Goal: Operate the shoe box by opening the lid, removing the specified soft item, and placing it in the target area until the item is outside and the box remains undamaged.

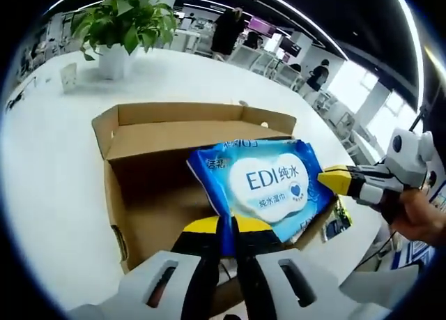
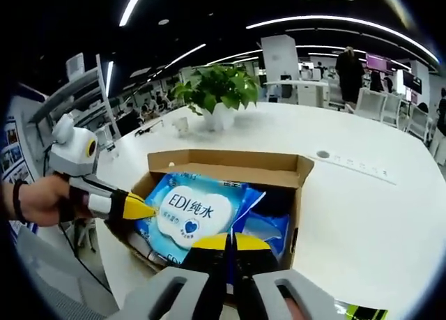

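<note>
Left gripper view looks along the left gripper (image 1: 233, 229), whose yellow-tipped black jaws are pressed together on the lower edge of a blue and white plastic pack of wet wipes (image 1: 268, 184), printed with "EDI" on a white cloud-shaped label. The pack is raised and tilted above the open brown cardboard shoe box (image 1: 143, 187), its lower edge over the box's near wall and the rest leaning out over the box's right side. The right gripper (image 1: 333, 180) reaches in from the right, held by a person's hand (image 1: 421, 219), its yellow tip touching the pack's right edge; whether its jaws are parted or closed cannot be told there. In the right gripper view the right gripper's own jaws (image 2: 228, 254) stand closed together at the pack (image 2: 195, 212), and the left gripper (image 2: 143, 210) comes in from the left, its tip at the pack's left edge. The box (image 2: 237, 168) sits on a round white table (image 2: 362, 215), near the table's edge closest to the person, and a green potted plant in a white pot (image 2: 217, 97) stands toward the far edge.
</note>
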